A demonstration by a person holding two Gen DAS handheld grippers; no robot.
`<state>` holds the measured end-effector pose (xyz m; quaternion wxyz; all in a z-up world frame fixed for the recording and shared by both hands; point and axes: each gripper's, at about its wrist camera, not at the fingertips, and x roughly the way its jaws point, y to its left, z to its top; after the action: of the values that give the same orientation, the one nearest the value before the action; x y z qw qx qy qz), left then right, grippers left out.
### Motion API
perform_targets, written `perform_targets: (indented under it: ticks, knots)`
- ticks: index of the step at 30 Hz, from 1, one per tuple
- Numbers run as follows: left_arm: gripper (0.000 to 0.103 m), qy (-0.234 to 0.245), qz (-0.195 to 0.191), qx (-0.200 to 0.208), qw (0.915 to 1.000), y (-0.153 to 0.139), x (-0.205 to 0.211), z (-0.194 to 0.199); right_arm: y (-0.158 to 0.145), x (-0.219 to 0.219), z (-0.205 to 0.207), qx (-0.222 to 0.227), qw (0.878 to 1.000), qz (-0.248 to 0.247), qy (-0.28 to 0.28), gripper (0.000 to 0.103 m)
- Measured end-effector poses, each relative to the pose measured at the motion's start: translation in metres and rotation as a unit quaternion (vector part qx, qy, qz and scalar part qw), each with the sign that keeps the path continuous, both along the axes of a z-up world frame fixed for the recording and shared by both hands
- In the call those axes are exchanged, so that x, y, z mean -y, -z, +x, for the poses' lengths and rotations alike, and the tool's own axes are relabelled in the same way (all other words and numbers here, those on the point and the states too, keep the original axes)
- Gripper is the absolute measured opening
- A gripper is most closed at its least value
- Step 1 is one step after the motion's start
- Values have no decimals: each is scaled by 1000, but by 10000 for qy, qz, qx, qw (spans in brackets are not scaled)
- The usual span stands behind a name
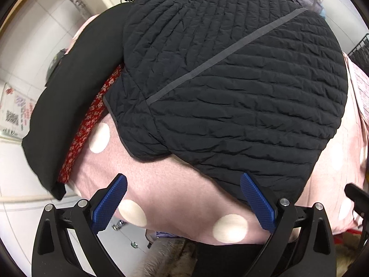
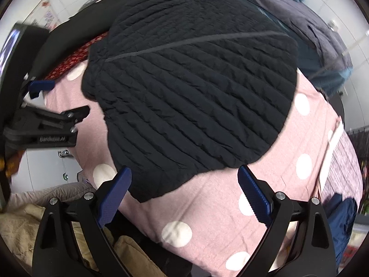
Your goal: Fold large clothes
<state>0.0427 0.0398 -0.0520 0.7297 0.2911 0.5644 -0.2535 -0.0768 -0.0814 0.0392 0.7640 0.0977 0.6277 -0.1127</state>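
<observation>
Gaping wide, both jaws hover empty above the black quilted jacket [image 1: 230,87].

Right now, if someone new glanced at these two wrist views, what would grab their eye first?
The black quilted jacket dominates both views, lying on a pink blanket with white dots, a grey stripe running across its ribbed padding. Both the left gripper and the right gripper stand open at its near edge, blue pads apart, gripping nothing. A red patterned cloth peeks out beside the jacket.
</observation>
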Motion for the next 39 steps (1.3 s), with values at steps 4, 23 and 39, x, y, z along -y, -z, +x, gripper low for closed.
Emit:
perform_targets:
  ticks: [4, 23, 39]
  knots:
    - [97, 109, -274, 68, 9995, 1, -15, 40, 13, -27, 15, -24, 9990, -61, -442, 92]
    - [90, 748, -127, -641, 9951, 110, 112, 197, 153, -125, 53, -1137, 9577, -1627, -2081, 73]
    - [6, 1384, -1937, 477, 9701, -104, 106, 93, -40, 80, -43, 940, 9637, -1555, 1955, 16]
